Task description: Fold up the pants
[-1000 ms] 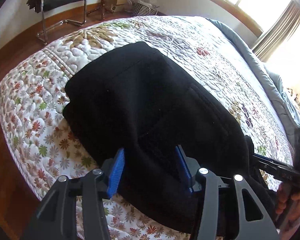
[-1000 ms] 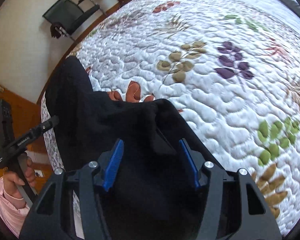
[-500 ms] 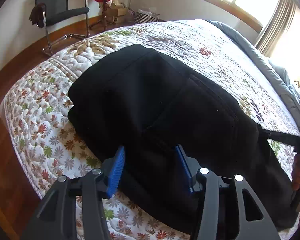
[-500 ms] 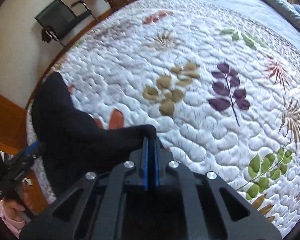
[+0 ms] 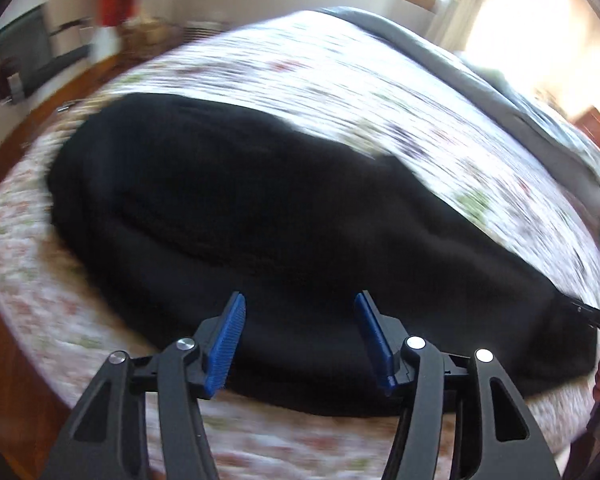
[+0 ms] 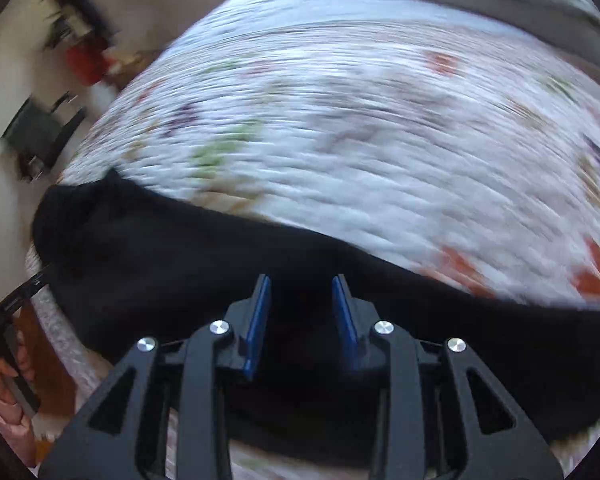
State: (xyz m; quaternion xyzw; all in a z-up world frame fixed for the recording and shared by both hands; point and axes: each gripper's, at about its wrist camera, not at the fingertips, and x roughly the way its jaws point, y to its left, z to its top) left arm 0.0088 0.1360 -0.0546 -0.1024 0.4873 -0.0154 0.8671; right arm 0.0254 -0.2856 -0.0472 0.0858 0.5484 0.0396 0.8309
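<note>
Right now my left gripper [image 5: 300, 336] stands wide above the near edge of the black pants [image 5: 260, 216], its jaws having just spread a little more, nothing pinched between them. My right gripper [image 6: 302, 312] has just been opening again from nearly shut; its blue pads are narrowly apart over the dark cloth, not pressing it. Both views are blurred. The pants lie folded on the flowered quilt [image 6: 380, 140].

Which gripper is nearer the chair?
Left. The left gripper is over the pants' end toward the chair; the right gripper is over their far end.
</note>
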